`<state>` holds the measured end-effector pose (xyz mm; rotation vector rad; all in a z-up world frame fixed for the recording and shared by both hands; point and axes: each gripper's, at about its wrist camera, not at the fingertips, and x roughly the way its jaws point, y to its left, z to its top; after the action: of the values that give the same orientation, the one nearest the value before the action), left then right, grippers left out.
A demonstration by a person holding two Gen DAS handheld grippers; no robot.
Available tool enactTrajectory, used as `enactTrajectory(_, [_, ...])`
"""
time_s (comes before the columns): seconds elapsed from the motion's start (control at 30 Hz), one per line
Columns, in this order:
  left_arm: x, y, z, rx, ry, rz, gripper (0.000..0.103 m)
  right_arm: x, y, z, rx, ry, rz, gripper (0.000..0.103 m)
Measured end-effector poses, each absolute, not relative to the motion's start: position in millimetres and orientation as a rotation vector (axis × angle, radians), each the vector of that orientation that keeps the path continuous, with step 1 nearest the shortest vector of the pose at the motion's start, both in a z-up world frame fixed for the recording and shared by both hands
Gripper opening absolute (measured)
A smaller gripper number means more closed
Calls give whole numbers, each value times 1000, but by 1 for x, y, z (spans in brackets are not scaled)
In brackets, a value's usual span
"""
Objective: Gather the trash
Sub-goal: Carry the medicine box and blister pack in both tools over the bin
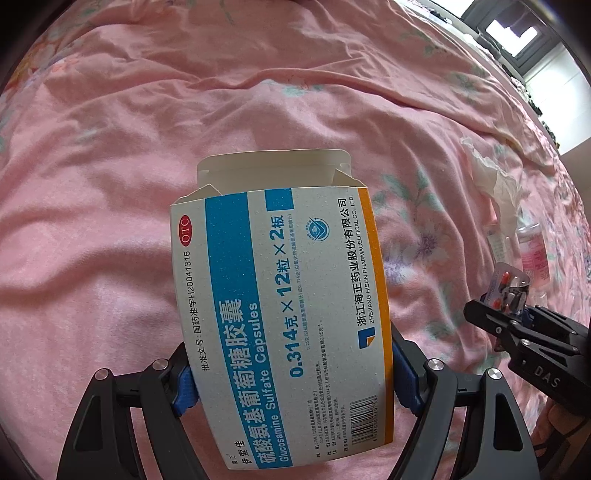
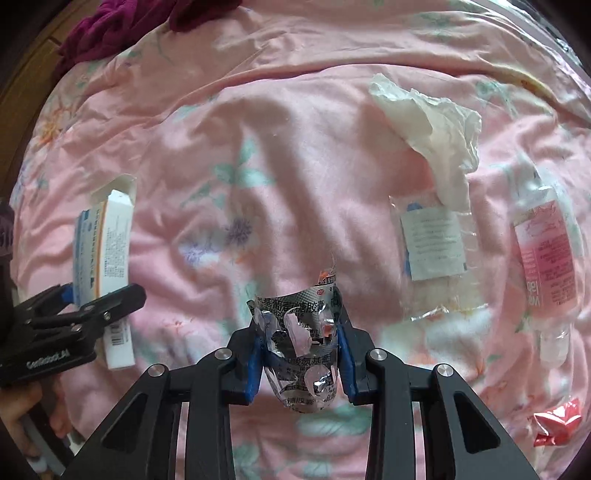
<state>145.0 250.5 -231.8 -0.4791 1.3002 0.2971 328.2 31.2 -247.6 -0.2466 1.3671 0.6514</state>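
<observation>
My left gripper [image 1: 293, 380] is shut on an open white-and-blue medicine box [image 1: 280, 306], held above the pink bedspread; it also shows at the left of the right wrist view [image 2: 107, 266]. My right gripper [image 2: 301, 354] is shut on a crumpled silver blister pack [image 2: 303, 343]; the pack also shows at the right of the left wrist view [image 1: 511, 291]. On the bedspread lie a crumpled white tissue [image 2: 436, 129], a clear plastic packet with a white label [image 2: 432, 243], a plastic bottle with a pink label [image 2: 546, 266] and a red foil wrapper [image 2: 557, 424].
The pink floral bedspread [image 2: 258, 129] fills both views. A dark purple cloth [image 2: 122, 26] lies at the far left corner. A window [image 1: 513, 37] is beyond the bed's right edge.
</observation>
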Motion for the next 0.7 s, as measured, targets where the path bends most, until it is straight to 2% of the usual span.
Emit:
enactTrajectory(0.4, [134, 244, -220, -476, 1272, 299, 83, 279, 3, -195, -131, 1333, 811, 35])
enactTrajectory(0.7, [67, 239, -185, -534, 1202, 386, 83, 216, 18, -146, -168, 1304, 960, 36])
